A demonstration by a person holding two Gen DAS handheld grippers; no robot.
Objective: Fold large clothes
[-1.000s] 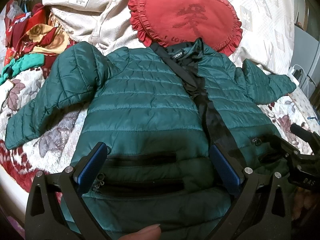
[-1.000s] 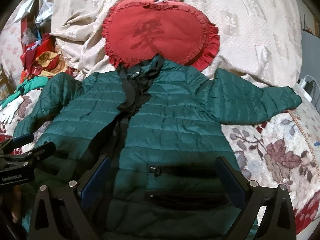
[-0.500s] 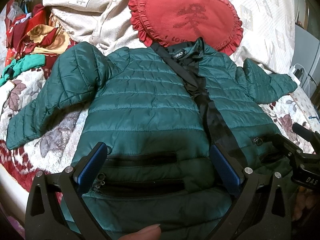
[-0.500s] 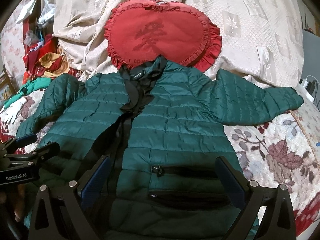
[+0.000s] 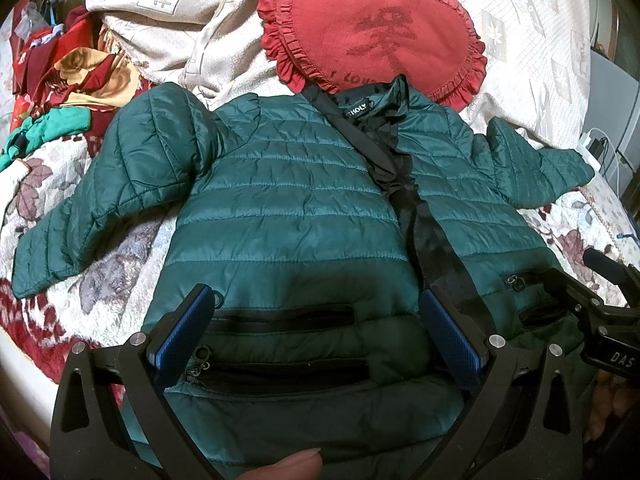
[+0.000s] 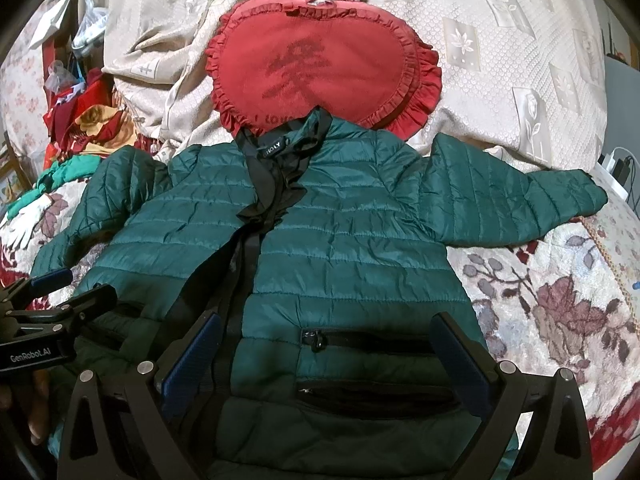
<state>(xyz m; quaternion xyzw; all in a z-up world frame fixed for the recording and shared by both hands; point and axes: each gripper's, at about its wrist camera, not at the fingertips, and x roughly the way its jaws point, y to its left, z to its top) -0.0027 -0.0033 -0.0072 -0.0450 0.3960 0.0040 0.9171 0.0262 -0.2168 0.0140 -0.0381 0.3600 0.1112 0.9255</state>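
Note:
A dark green quilted jacket (image 5: pixel 288 216) (image 6: pixel 352 248) lies front up on the bed, collar far, both sleeves spread out to the sides, a black zipper strip down its middle. My left gripper (image 5: pixel 316 320) hovers open over the jacket's left pocket near the hem, nothing between its blue pads. Over the right pocket my right gripper (image 6: pixel 324 344) is likewise open and holds nothing. Each gripper shows at the edge of the other's view.
A red heart-shaped ruffled cushion (image 5: pixel 372 28) (image 6: pixel 320 64) lies just beyond the collar on a cream bedspread (image 6: pixel 520 60). Colourful clothes (image 5: pixel 68 80) are piled at far left. A floral blanket (image 6: pixel 552 304) lies under the jacket. A charger and cables (image 5: pixel 596 144) sit at the right edge.
Both grippers stay open. The right wrist view has drawn back slightly, so the jacket and cushion sit a little lower in it; the left barely moved.

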